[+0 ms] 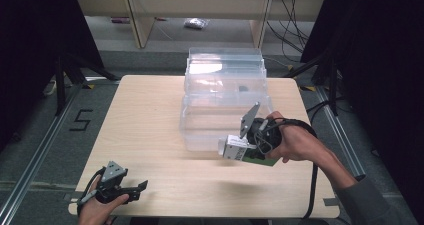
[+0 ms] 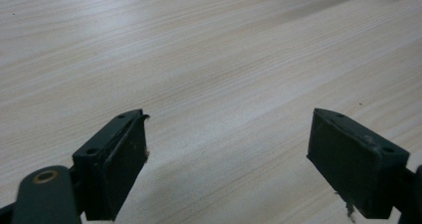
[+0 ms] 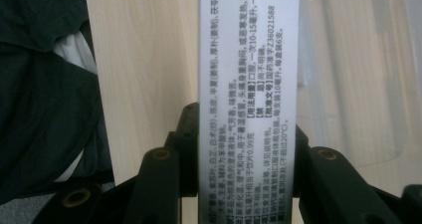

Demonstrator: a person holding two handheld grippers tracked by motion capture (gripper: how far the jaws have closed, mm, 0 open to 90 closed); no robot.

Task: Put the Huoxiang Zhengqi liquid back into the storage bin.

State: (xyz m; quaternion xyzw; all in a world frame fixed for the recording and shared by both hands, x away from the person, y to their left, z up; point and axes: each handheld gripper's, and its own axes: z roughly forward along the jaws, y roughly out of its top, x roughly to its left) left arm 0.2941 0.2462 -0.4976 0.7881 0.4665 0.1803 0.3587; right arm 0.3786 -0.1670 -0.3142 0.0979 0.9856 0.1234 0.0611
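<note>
Right gripper clamps a small white-and-green box, one jaw pressed on each side; printed text runs along the face of the box between them. Box is held off the wooden table, just in front of the clear plastic bin that sits at the far middle. Left gripper rests at the near left corner, jaws spread wide with bare tabletop between them.
</note>
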